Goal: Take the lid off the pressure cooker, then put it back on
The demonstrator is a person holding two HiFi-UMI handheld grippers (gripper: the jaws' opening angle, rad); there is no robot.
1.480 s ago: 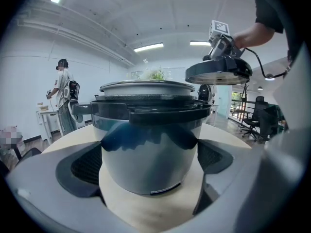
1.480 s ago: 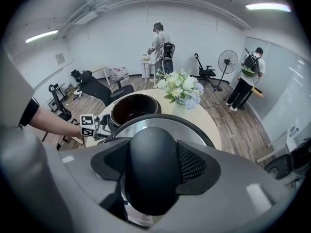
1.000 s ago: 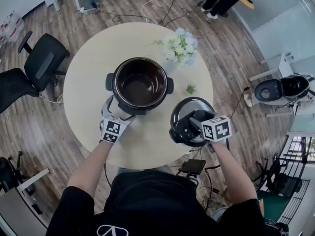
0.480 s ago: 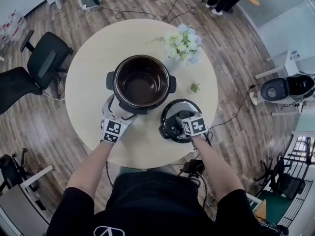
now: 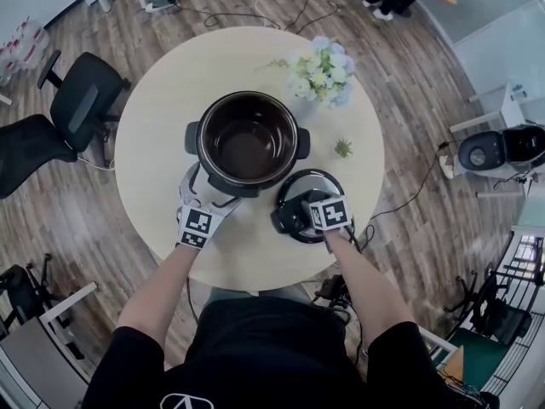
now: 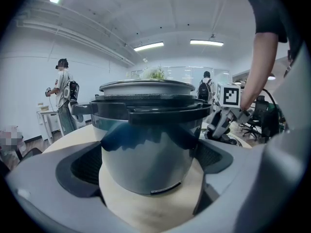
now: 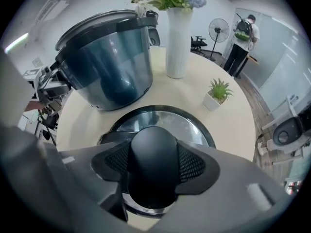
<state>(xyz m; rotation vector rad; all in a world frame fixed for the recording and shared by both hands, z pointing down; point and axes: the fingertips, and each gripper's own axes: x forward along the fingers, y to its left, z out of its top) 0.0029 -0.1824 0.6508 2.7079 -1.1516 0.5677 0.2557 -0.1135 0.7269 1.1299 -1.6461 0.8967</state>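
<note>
1. Right gripper (image 7: 153, 166) first: clamped on the black knob (image 7: 151, 147) of the pressure cooker lid (image 7: 170, 116), one pad pressed on each side, pointing steeply down.
2. In head view, lid flat near the table (image 5: 170, 100) edge closest to the person, just beside the pressure cooker pot (image 5: 247, 143), at its 5 o'clock. Not possible to tell whether resting fully on the wood or hanging slightly above.
3. Pot upright, uncovered and empty, side handles at 9 and 3 o'clock.
4. Left gripper (image 5: 207, 192) at the pot's 7 o'clock, jaws wide apart, clasping nothing, lower pot wall directly in front.
5. Deciding relation: from the right gripper, pot mouth near, at 10 o'clock, and higher than the lid. Round lid, so no long axis to line up, only centre over centre. Right hand nearer, already holding it.
6. Judged: taking-off half done. For return, lift above the rim first, then across toward 10 o'clock; otherwise risk of hitting the pot edge.
</note>
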